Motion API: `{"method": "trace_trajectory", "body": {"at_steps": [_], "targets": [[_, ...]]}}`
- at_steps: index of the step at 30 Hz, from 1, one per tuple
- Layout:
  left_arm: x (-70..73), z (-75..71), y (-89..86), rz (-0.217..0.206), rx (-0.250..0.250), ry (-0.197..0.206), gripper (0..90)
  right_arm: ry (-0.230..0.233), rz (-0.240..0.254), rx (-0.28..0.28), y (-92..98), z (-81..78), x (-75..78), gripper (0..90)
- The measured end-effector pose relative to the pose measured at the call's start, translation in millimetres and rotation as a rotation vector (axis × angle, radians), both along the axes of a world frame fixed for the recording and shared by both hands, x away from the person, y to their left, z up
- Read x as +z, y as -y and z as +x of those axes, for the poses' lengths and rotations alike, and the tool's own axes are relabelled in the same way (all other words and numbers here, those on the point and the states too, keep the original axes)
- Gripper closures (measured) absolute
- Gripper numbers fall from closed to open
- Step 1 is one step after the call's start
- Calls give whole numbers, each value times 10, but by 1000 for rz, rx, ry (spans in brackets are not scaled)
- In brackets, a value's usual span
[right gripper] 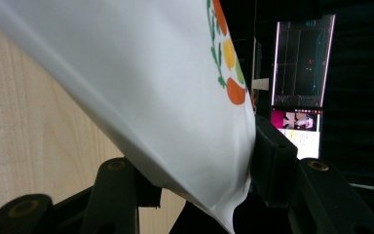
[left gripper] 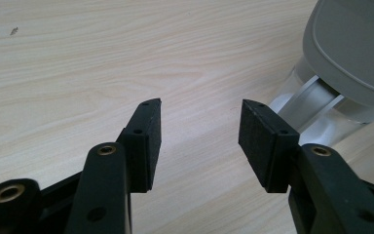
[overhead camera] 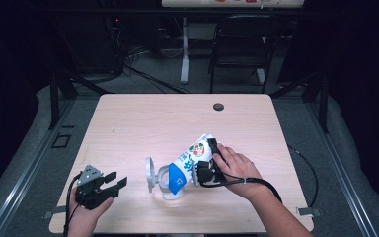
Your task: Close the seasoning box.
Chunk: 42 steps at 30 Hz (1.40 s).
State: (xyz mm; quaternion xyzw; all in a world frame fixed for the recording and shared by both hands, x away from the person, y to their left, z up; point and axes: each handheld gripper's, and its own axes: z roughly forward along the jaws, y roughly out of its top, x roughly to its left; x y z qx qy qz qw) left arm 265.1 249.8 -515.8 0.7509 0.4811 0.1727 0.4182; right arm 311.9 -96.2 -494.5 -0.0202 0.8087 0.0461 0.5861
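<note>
Left gripper (overhead camera: pixel 113 183): sat at near-left table edge, held in left hand (overhead camera: pixel 86 217); jaws spread wide, nothing between them; its own view showed bare wood between the pads (left gripper: pixel 148 141).
Left gripper aim: pointed right toward the container, apart from it.
Container (overhead camera: pixel 170 181): clear plastic jar-like tub with white base, near centre of table front; exact type couldn't be told.
Lid (overhead camera: pixel 150 173): grey round flip lid, stood open on the container's left side; grey lid and clear hinge part also seen at upper right of left gripper view (left gripper: pixel 355 44).
Pouch (overhead camera: pixel 190 160): white bag with blue lower band and red/green/orange print, tilted, lower end into the container mouth, upper end up-right.
Right gripper (overhead camera: pixel 208 159): jaws clamped on the pouch's upper part; right gripper view had white pouch film (right gripper: pixel 165 97) pinched between both black jaws.
Right hand (overhead camera: pixel 237 168): wrapped on right gripper, forearm entered from bottom right; black cable (overhead camera: pixel 271 190) trailed beside wrist.
Table (overhead camera: pixel 143 123): light wood top, mostly bare; dark round grommet (overhead camera: pixel 218 106) near far edge.
Beyond table: black chair (overhead camera: pixel 242 44) and white desk leg (overhead camera: pixel 184 49) on grey floor.
Right gripper view background: lit monitor (right gripper: pixel 299 78) in dark room.
</note>
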Motion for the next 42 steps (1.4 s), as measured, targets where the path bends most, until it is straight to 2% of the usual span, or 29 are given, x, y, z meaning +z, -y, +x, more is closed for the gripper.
{"method": "trace_trajectory", "body": {"at_steps": [1, 2, 8, 9, 12, 42], "targets": [[0, 0, -1, 0, 0, 0, 512, 4, -13, -7, -4, -7, 10, 531], [0, 1, -2, -2, -1, 1, 513, 0, 7, 4, 2, 3, -5, 531], [-2, 2, 0, -2, -2, 1, 513, -1, 6, 4, 2, 2, -3, 531], [-2, 2, 0, -2, -2, 1, 512, 3, -13, -7, -4, -8, 12, 531], [-1, 2, -3, -2, -1, -1, 512, 0, 3, 2, 1, -2, -2, 532], [-2, 2, -2, -3, -3, 0, 512, 4, -4, 9, 2, -9, 9, 539]]}}
